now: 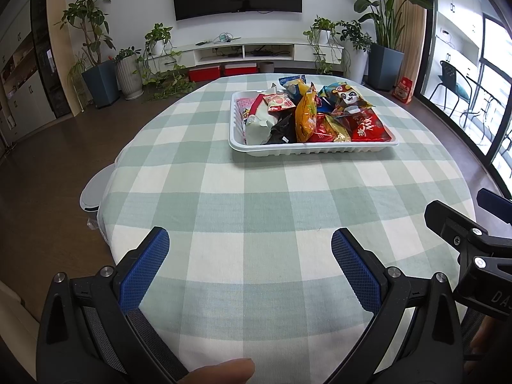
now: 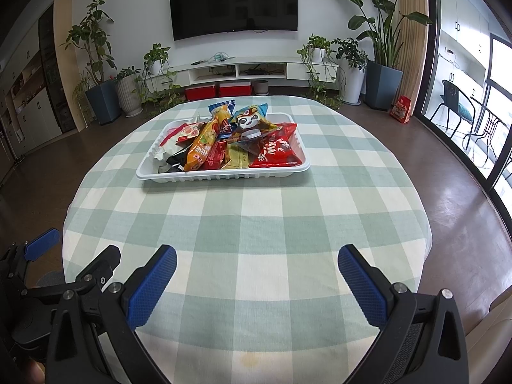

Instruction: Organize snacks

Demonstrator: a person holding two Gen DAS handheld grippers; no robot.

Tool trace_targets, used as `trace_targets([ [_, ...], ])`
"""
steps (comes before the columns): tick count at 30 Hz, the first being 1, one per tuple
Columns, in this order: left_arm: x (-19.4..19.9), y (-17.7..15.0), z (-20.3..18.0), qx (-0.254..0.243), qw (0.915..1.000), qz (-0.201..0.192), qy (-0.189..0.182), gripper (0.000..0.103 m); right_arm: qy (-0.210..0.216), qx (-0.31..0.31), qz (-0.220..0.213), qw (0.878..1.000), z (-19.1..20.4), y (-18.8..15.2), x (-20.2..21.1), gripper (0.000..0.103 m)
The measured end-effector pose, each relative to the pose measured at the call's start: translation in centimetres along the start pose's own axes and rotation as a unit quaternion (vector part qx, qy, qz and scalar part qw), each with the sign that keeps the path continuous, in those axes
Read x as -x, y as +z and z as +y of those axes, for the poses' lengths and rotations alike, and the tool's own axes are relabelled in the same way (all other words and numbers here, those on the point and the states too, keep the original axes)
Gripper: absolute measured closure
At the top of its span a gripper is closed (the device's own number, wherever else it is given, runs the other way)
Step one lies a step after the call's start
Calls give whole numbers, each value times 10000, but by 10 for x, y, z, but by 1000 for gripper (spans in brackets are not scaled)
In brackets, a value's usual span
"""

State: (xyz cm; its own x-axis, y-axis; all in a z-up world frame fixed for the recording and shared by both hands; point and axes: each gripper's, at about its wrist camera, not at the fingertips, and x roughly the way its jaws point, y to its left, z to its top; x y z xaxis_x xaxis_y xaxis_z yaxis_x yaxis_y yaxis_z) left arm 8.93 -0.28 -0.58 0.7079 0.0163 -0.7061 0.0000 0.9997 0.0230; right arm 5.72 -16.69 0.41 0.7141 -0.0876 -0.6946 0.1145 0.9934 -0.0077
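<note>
A white plastic tray (image 1: 313, 151) (image 2: 224, 177) stands on the far half of a round table with a green and white checked cloth (image 1: 256, 211) (image 2: 243, 224). It holds a heap of several snack packets: a red packet (image 1: 368, 128) (image 2: 275, 155) at the right, an orange one (image 1: 305, 118) (image 2: 201, 147), a panda-print one (image 1: 350, 99) (image 2: 251, 121), a white one (image 1: 259, 124). My left gripper (image 1: 249, 249) is open and empty over the near cloth. My right gripper (image 2: 257, 267) is open and empty beside it, well short of the tray.
The right gripper's side shows at the right edge of the left wrist view (image 1: 464, 240); the left one shows at the left of the right wrist view (image 2: 64, 275). Beyond the table are potted plants (image 2: 96, 64), a TV stand (image 2: 236, 70) and a glass door (image 2: 480, 112).
</note>
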Motion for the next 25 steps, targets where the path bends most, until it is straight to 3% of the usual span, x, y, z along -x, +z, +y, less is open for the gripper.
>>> trace_targets([
  [25, 3, -4, 5, 9, 9998, -131, 134, 0, -9, 59, 64, 10000, 2, -7, -3, 0],
])
